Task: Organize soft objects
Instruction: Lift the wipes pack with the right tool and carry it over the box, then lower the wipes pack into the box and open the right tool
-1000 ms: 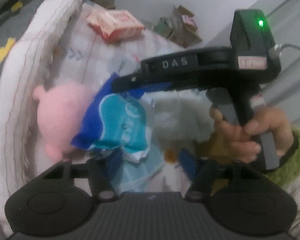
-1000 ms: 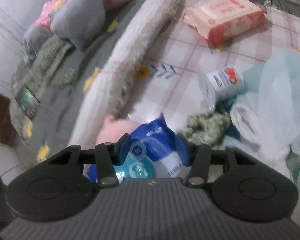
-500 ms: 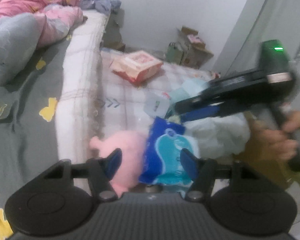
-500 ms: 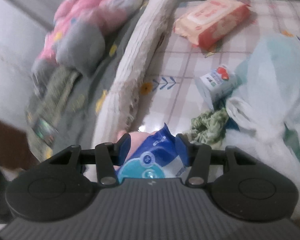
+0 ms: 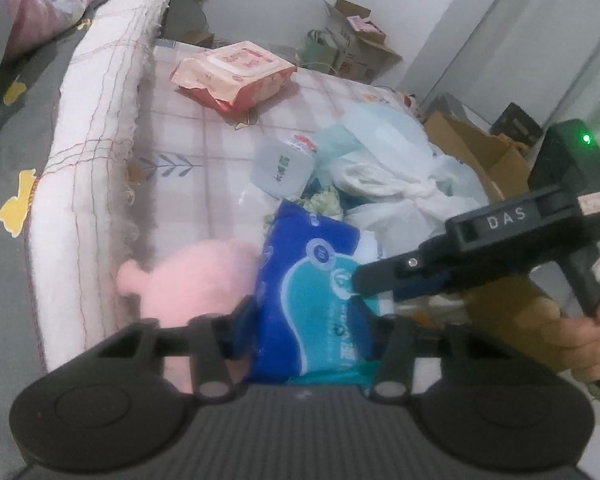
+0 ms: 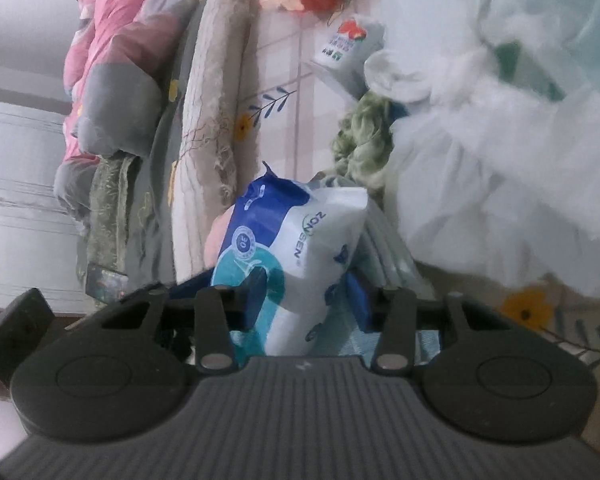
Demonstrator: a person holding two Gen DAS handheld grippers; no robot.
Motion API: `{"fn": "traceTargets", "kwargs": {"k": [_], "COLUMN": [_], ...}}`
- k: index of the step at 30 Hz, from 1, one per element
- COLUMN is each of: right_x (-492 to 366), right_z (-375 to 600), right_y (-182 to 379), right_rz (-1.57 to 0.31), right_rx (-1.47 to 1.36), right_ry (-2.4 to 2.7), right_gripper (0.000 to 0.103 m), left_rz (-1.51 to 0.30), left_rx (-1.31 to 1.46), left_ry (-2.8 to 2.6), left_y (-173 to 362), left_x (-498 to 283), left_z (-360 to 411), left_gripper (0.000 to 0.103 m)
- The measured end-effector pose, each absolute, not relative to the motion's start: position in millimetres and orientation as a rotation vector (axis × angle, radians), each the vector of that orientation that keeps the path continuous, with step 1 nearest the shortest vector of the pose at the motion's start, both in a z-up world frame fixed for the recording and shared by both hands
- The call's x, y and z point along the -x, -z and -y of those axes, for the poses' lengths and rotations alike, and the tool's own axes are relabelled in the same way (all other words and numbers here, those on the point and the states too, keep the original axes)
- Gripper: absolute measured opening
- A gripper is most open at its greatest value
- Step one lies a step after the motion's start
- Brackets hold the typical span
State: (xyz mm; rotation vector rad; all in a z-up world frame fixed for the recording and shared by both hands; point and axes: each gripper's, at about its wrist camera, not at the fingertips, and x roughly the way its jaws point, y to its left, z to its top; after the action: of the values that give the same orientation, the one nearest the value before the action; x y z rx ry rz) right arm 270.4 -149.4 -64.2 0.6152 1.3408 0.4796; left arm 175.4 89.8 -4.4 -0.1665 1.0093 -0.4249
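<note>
A blue, teal and white pack of wipes (image 5: 312, 280) (image 6: 300, 232) stands on the patterned mat, held from two sides. My left gripper (image 5: 308, 328) has the pack filling its gap, and its jaws are closing on it. My right gripper (image 5: 364, 280) (image 6: 308, 300) reaches in from the right, held by a person's hand (image 5: 580, 332). Its jaws are also closing, with the pack pressed between its fingers. A pink plush toy (image 5: 196, 276) (image 6: 214, 236) lies just left of the pack, outside my left finger and against the bed's edge.
A pink pack of wipes (image 5: 236, 72) lies further back on the mat. A white tub (image 5: 282, 164) (image 6: 348, 48), green cloth (image 6: 364, 140) and a heap of plastic bags (image 5: 392, 168) (image 6: 500, 140) crowd the right. A white quilt edge (image 5: 92, 140) runs along the left. Cardboard boxes (image 5: 480, 156) stand behind.
My left jaws have narrowed: the pink toy, between the fingers before, is now outside them. The right gripper has rolled and come lower, still with the pack.
</note>
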Motion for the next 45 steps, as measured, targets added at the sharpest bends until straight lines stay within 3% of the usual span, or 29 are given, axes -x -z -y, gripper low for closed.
{"fn": "traceTargets", "kwargs": {"k": [8, 15, 25, 36, 45], "right_x": [-274.2, -266.5, -247.5, -223.4, -220.8], "right_z": [143.4, 142.9, 162.4, 296.5, 431.2], "right_y": [83.5, 62.2, -15.6, -89.9, -53.4], "right_rz": [-1.36, -1.316, -1.14, -0.914, -0.943], "right_rx": [-0.68, -0.659, -0.623, -0.618, -0.677], "right_ry": [-0.489, -0.53, -0.62, -0.476, -0.332], "right_gripper": [0.042, 0.036, 0.035, 0.034, 0.034], "left_rz": [-1.028, -1.017, -0.866, -0.791, -0.931], "left_rx": [0.134, 0.188, 0.142, 0.112, 0.066], "left_ry": [0.405, 0.373, 0.36, 0.56, 0.741], "left_y": [10.3, -3.5, -75.1, -125.6, -86.4], "left_x": [-179.1, -165.3, -135.9, -165.1, -193.1], "left_z": [-76.4, -79.3, -57.4, 58.0, 179.7], "left_gripper": [0.063, 0.06, 0.058, 0.058, 0.058]}}
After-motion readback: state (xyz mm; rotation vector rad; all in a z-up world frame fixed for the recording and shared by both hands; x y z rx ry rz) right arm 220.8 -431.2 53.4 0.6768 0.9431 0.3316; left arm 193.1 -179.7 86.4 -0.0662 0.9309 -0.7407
